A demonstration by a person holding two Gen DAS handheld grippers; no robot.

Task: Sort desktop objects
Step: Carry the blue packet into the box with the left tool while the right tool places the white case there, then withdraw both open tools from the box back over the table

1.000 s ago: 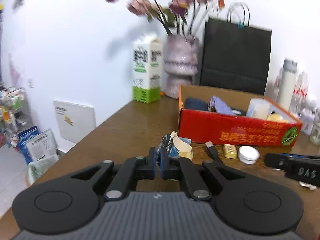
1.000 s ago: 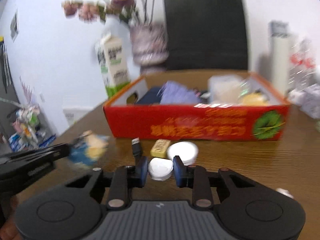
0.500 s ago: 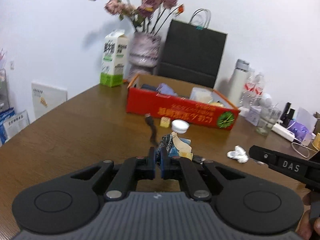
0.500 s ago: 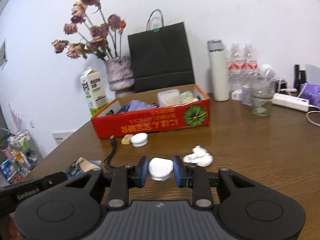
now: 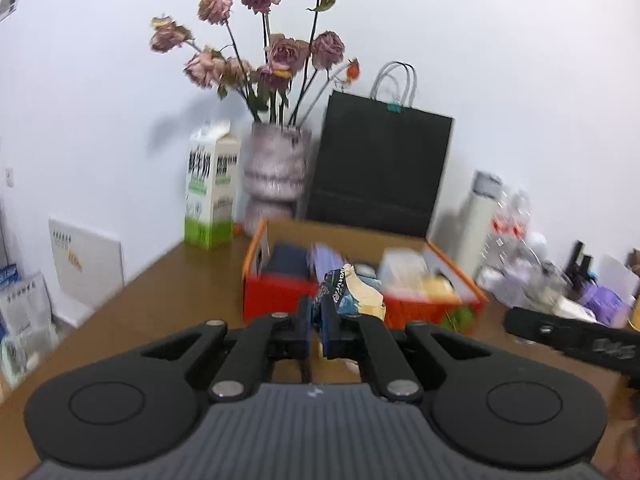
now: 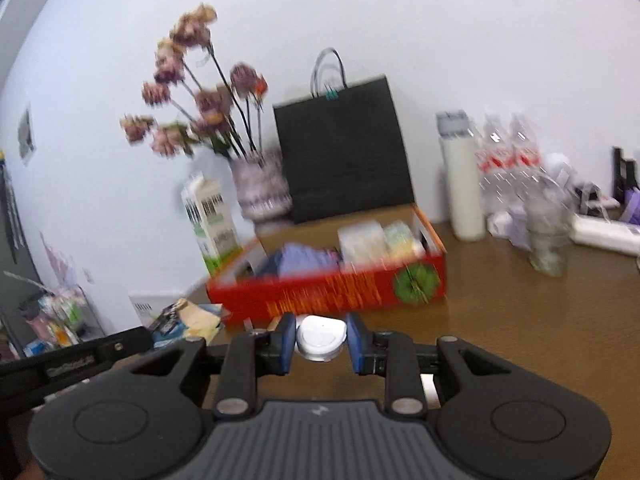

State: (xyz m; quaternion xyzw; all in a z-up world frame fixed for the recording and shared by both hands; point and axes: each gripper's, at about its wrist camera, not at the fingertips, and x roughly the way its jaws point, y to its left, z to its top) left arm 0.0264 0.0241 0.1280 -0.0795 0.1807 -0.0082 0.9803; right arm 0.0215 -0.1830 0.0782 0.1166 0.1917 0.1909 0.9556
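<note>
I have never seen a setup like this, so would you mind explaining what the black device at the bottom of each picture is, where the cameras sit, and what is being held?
Each black device is a two-finger hand-held gripper that a person carries, one per hand, with a wide-angle camera looking along its fingers. In the left view, the left hand-held gripper is shut on a crumpled snack wrapper. In the right view, the right hand-held gripper pinches a small white round case. Ahead, on the brown wooden table, stand a red cardboard box already holding items, a milk carton, a vase of dried roses and a black paper bag.
</note>
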